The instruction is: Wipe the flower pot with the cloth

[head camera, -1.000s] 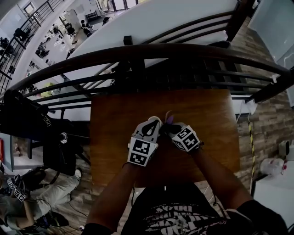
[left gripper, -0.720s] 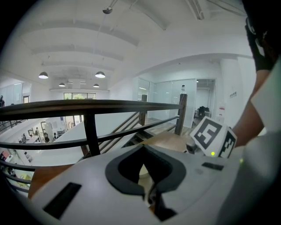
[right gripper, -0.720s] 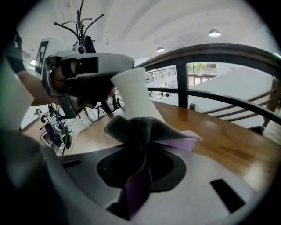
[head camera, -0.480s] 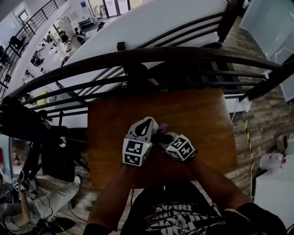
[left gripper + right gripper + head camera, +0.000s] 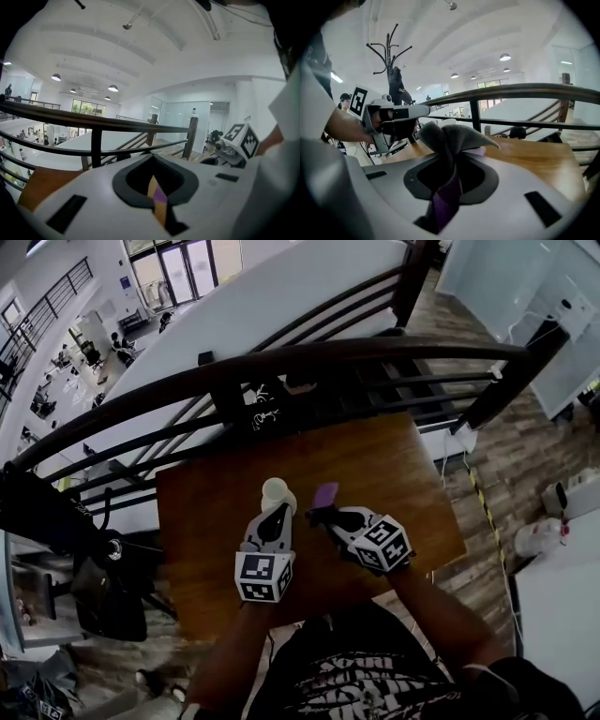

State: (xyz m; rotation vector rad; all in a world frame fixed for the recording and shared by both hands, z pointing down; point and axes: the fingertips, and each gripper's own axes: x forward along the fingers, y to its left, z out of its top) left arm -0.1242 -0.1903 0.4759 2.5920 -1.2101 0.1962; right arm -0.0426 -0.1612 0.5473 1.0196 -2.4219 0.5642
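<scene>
Wooden table (image 5: 412, 474) is sitting before a dark railing (image 5: 356, 357) | you are holding your left gripper (image 5: 279, 511) over mid-table, jaws pinching near-shut on the white pot (image 5: 277, 490) at its 12 o'clock | your right gripper (image 5: 315, 516) is clamping the purple cloth (image 5: 325, 494), bunched just beside the pot at its 3 o'clock

Flower pot (image 5: 277, 493) left of cloth (image 5: 325, 495), over table (image 5: 403, 465), railing (image 5: 309, 357) behind.
</scene>
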